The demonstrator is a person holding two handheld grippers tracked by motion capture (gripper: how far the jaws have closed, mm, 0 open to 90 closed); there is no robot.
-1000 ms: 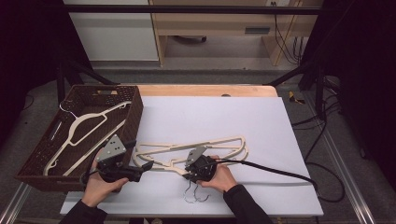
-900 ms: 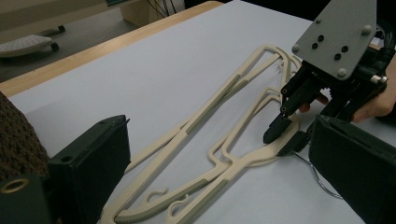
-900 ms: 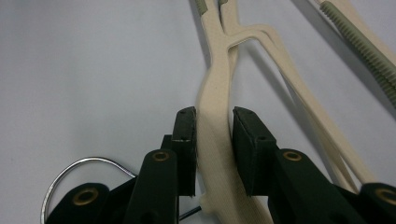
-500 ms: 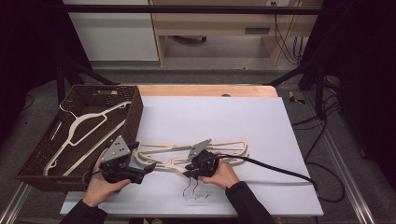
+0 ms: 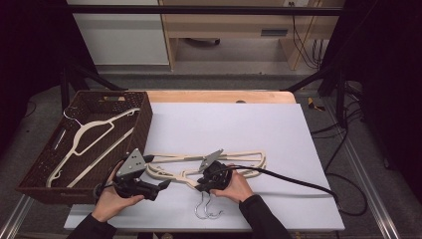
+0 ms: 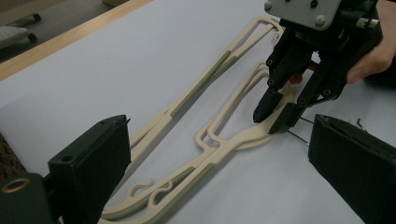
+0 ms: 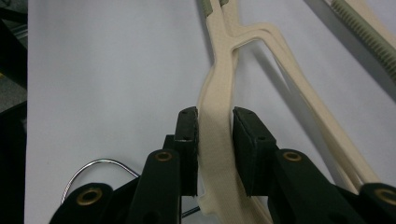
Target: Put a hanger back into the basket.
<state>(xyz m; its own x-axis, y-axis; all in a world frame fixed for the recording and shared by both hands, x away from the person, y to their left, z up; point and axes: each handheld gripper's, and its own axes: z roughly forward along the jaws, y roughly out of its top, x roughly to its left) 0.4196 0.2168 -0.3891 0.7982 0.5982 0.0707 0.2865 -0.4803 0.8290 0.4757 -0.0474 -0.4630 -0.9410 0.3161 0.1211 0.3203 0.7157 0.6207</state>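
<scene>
Two cream plastic hangers (image 5: pixel 219 158) lie overlapping on the white table sheet, their metal hooks (image 5: pixel 206 211) pointing at the near edge. My right gripper (image 5: pixel 201 183) is shut on the neck of the nearer hanger (image 7: pixel 215 93), one pad pressed to each side; the same grip shows in the left gripper view (image 6: pixel 276 119). My left gripper (image 5: pixel 161 185) sits just left of the hangers, pointing right, its jaws wide open (image 6: pixel 219 120) with only the hanger's notched arm (image 6: pixel 187 175) on the table ahead between them.
A dark wicker basket (image 5: pixel 144 124) stands at the table's left and holds another cream hanger (image 5: pixel 94 134). A thick black cable (image 5: pixel 298 184) trails right from my right gripper. The sheet's near edge is close behind the hooks.
My left gripper has edged a little to the right, closer to the hangers. The right gripper and the hangers have stayed where they were.
</scene>
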